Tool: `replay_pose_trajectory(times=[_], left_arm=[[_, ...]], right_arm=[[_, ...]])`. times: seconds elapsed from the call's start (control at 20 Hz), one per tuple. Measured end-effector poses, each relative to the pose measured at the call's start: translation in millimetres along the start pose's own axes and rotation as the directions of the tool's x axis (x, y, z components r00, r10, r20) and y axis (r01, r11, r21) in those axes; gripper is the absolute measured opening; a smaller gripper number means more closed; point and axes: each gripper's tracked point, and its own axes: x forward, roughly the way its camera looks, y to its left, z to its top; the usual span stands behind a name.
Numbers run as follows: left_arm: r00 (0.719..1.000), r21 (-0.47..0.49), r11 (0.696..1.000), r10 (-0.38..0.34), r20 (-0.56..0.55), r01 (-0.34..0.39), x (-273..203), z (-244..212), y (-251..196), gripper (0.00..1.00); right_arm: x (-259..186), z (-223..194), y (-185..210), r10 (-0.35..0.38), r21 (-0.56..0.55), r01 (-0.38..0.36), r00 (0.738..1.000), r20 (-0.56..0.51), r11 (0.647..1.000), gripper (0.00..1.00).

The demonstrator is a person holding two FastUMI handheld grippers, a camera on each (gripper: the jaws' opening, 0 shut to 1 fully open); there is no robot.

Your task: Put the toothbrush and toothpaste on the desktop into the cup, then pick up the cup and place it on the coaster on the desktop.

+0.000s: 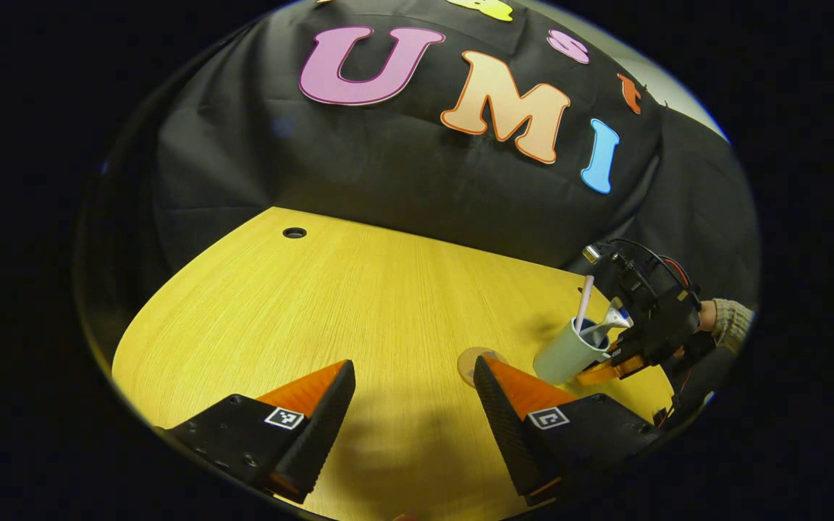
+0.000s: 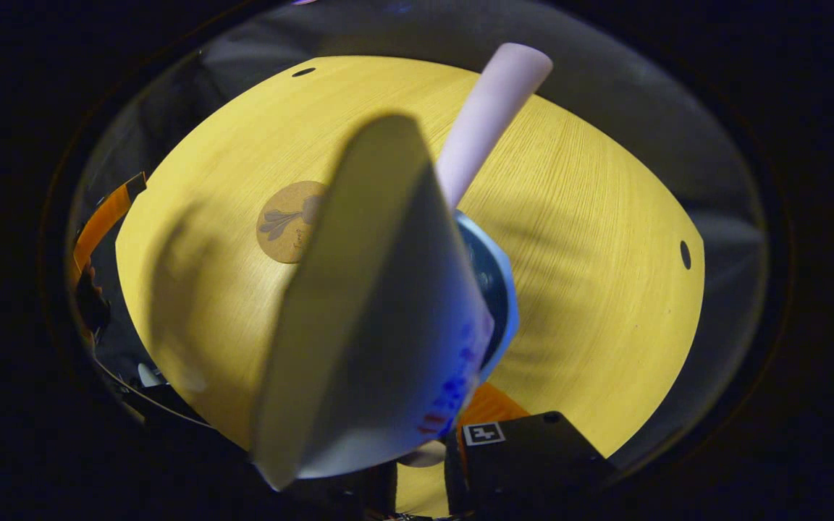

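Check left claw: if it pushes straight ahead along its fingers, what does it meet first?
Probably nothing close: the open left claw points over bare yellow wooden desktop toward the black cloth wall. The round brown coaster sits just off its right finger, and the pale cup farther right; depth is uncertain.

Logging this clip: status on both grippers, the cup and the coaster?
Left gripper open, idle above the desktop. Right gripper at the cup, grip unclear. Toothbrush and toothpaste inside. Coaster unobstructed, cup not yet on it.

In the right gripper view, the blurred white toothpaste tube (image 2: 366, 311) hides most of the pale ceramic cup (image 2: 493, 289) and the right gripper's left finger.
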Motion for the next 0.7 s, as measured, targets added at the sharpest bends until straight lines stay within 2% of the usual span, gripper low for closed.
replay_pose_trajectory(times=[0.15, 0.3, 0.7], left_arm=[[1.000, -0.002, 1.000, -0.016, -0.006, 0.016, -0.2, -1.8, -0.9, 0.96], [0.999, 0.004, 1.000, -0.028, -0.014, 0.028, -3.6, -2.5, 0.8, 0.95], [1.000, 0.000, 1.000, -0.020, -0.014, 0.020, -8.7, 7.5, 21.5, 0.96]], right_arm=[[-9.8, 9.4, 7.3, 0.029, 0.027, -0.030, 0.999, 0.037, 0.999, 0.31], [-19.1, 18.9, 10.1, 0.029, 0.019, -0.030, 0.997, 0.070, 0.999, 0.31], [-14.4, 54.4, 62.4, 0.093, -0.038, -0.090, 0.992, 0.080, 0.995, 0.31]])
